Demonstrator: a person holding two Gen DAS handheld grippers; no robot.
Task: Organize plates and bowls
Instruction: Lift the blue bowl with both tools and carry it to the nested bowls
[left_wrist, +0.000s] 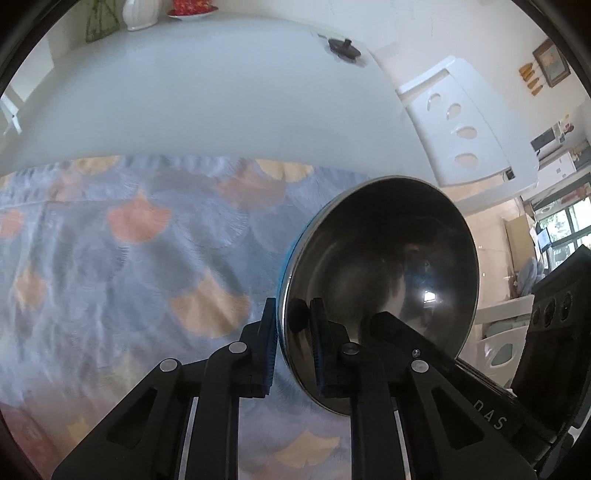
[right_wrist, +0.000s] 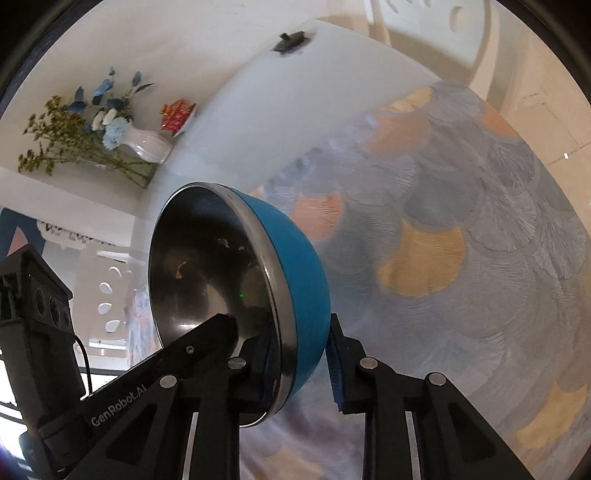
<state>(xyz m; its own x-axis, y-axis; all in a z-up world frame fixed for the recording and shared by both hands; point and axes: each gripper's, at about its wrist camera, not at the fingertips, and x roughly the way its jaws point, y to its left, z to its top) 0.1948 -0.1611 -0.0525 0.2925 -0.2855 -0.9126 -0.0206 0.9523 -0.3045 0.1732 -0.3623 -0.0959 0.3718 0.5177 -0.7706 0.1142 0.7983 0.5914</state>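
Both tools clamp one blue steel-lined bowl (left_wrist: 380, 280) by opposite rim edges: left tool (left_wrist: 293, 347), right tool (right_wrist: 299, 358); rigid, light, slick.

The left wrist view looks steeply down along its own fingers (left_wrist: 271, 354) from close above the cloth (left_wrist: 129, 258), with the table (left_wrist: 203, 96) running away toward the wall at the top. The right wrist view also tilts down along its fingers (right_wrist: 338, 369), with the scene rolled so the table (right_wrist: 266, 110) slants across the frame. Both sit very near the bowl (left_wrist: 380, 280), seen from opposite rims (right_wrist: 236, 284). Both also share the vase (right_wrist: 147, 144) and a small dark thing, perhaps a lid (left_wrist: 343, 46), far off.
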